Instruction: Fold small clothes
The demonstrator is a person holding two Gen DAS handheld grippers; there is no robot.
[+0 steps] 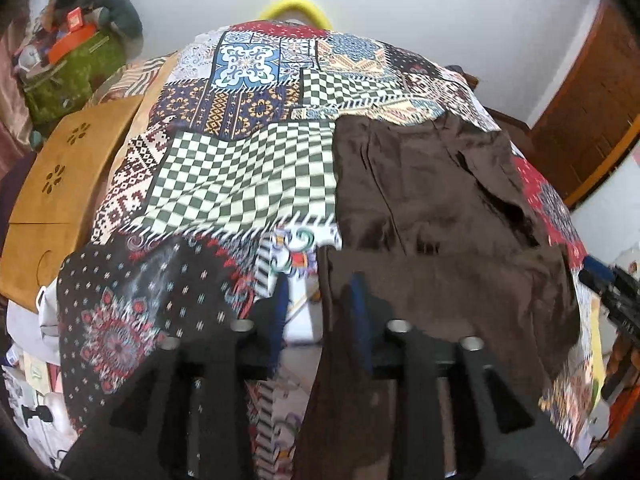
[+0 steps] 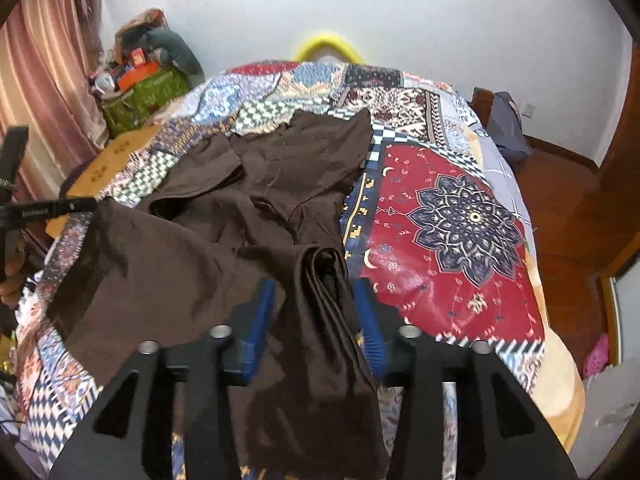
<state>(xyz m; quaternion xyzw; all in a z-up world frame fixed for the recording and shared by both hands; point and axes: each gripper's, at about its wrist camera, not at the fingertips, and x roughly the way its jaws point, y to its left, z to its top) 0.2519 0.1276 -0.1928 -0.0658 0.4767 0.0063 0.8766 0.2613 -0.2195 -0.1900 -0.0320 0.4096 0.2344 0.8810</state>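
Brown garment on patchwork bedspread

A patchwork quilt of checks, florals and a red medallion panel covers the bed. At its far left stands a green bag heaped with clutter, a pink curtain beside it. A yellow curved object, perhaps a chair back, shows behind the bed.
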